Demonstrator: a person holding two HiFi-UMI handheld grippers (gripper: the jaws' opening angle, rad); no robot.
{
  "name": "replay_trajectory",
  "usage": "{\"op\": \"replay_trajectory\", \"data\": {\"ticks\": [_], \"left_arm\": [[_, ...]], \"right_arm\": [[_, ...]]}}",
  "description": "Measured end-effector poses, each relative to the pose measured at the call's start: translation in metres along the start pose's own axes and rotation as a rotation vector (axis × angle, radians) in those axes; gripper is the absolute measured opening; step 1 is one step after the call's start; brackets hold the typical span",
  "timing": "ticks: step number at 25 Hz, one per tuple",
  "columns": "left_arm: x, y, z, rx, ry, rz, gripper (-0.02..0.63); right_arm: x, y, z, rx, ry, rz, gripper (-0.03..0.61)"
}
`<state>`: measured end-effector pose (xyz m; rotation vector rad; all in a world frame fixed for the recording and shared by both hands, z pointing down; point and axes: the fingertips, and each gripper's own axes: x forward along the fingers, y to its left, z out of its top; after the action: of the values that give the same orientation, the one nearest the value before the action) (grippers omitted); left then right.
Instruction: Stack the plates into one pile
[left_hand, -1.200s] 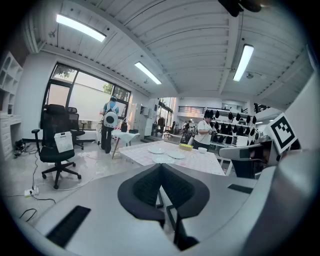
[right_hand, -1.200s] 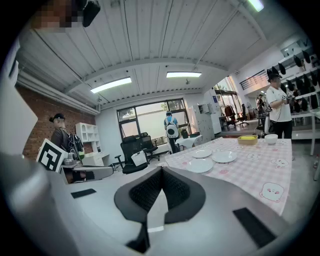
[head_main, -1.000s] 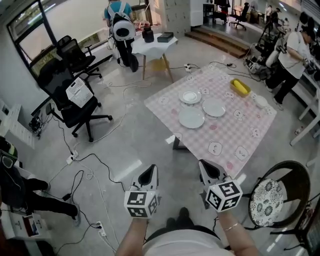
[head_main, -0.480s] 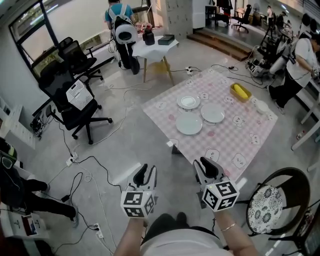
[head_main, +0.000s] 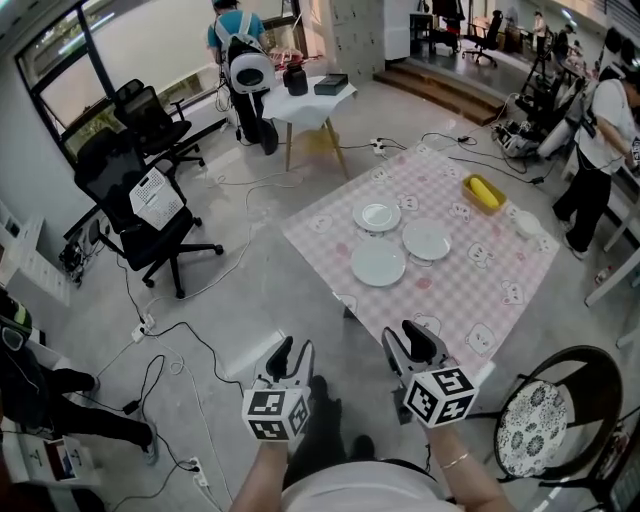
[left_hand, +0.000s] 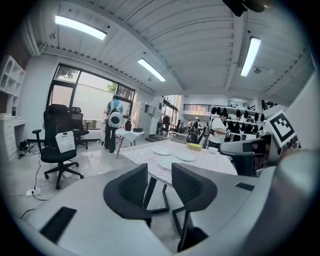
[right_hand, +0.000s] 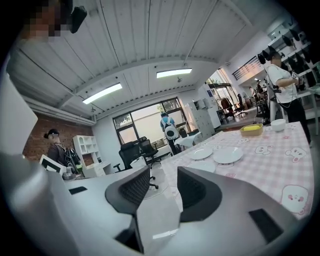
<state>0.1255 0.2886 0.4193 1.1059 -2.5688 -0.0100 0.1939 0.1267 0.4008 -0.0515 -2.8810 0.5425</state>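
Three white plates lie apart on a pink checked table (head_main: 470, 290): one at the far side (head_main: 377, 215), one to its right (head_main: 427, 239), one nearest me (head_main: 378, 262). Both grippers hang in the air short of the table, well away from the plates. My left gripper (head_main: 290, 353) is over the floor, its jaws opening with nothing between them. My right gripper (head_main: 410, 338) is by the table's near corner, its jaws also opening and empty. The left gripper view shows the plates (left_hand: 167, 162) far beyond the left gripper (left_hand: 160, 186). In the right gripper view they (right_hand: 227, 155) lie past the right gripper (right_hand: 164, 189).
A yellow dish (head_main: 482, 188) and a white bowl (head_main: 523, 222) sit at the table's far side. A chair with a patterned cushion (head_main: 535, 415) stands at the right. Black office chairs (head_main: 140, 215), floor cables (head_main: 190, 350), a small white table (head_main: 300, 95) and people (head_main: 600, 130) surround it.
Both grippers' jaws have gone from shut to open. I have moved toward the table, which now sits nearer and lower in the head view.
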Motion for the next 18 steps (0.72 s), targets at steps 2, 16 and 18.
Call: {"op": "replay_trajectory", "data": {"ticks": [2, 16, 18], "left_arm": [[0.017, 0.009, 0.003, -0.003, 0.002, -0.006, 0.146], [0.211, 0.095, 0.068, 0.064, 0.027, -0.174, 0.149], [0.236, 0.100, 0.078, 0.085, 0.028, -0.212, 0.149]], "right_arm": [[0.016, -0.007, 0.002, 0.012, -0.001, -0.012, 0.161], [0.170, -0.079, 0.044, 0.081, -0.067, -0.226, 0.160], [0.185, -0.090, 0.049, 0.090, -0.078, -0.267, 0.158]]}}
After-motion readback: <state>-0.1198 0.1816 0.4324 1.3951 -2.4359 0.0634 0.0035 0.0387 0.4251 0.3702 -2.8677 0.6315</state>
